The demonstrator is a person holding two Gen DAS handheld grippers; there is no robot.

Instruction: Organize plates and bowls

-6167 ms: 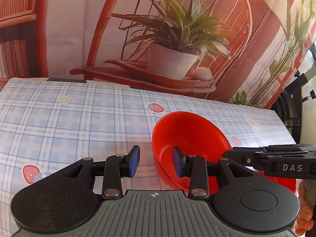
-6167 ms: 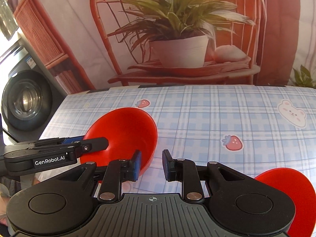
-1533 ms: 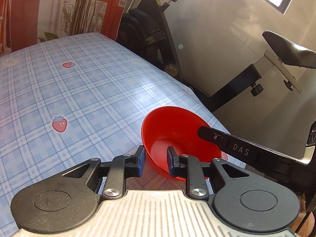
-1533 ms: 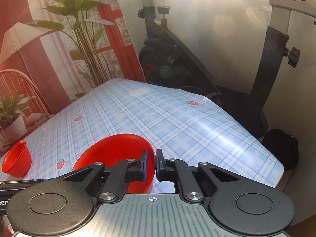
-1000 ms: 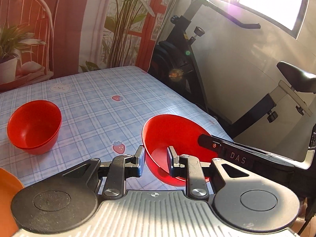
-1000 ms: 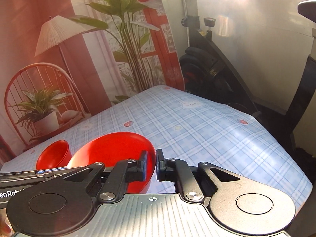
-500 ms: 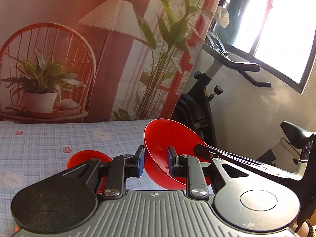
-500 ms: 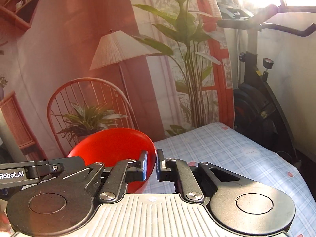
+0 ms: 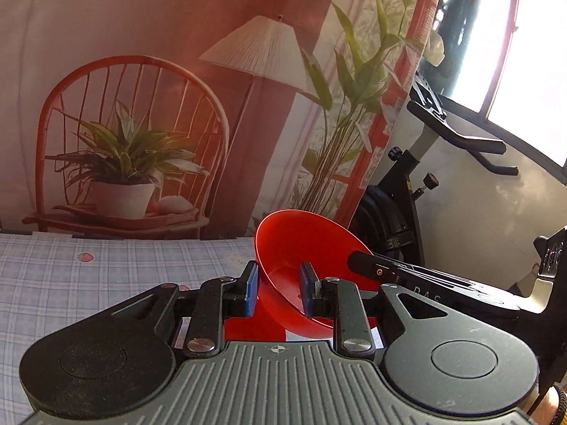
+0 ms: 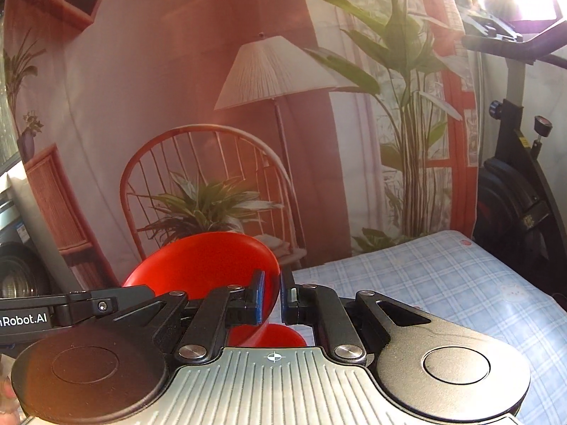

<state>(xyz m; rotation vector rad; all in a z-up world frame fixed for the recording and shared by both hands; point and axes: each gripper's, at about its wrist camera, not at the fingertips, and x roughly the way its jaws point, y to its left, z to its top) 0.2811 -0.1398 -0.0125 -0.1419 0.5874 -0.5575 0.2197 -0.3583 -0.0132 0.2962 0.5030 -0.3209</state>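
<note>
A large red bowl (image 9: pixel 304 248) is held in the air between both grippers, tilted. My left gripper (image 9: pixel 278 288) is shut on its left rim. My right gripper (image 10: pixel 271 297) is shut on its right rim, with the bowl (image 10: pixel 205 262) to the left of the fingers. The other gripper's black arm reaches in from the right in the left wrist view (image 9: pixel 407 276) and from the left in the right wrist view (image 10: pixel 71 306). A second red bowl (image 9: pixel 248 324) sits on the table below and also shows in the right wrist view (image 10: pixel 280 334), mostly hidden by the grippers.
The table with a blue plaid cloth (image 9: pixel 88 283) lies below, its right part in the right wrist view (image 10: pixel 443 283). A printed backdrop with a chair, plant and lamp (image 9: pixel 141 124) hangs behind. An exercise bike (image 9: pixel 407 191) stands at the right.
Both grippers have lifted the large red bowl off the table and carried it left, over the smaller red bowl. The views now point higher toward the backdrop.
</note>
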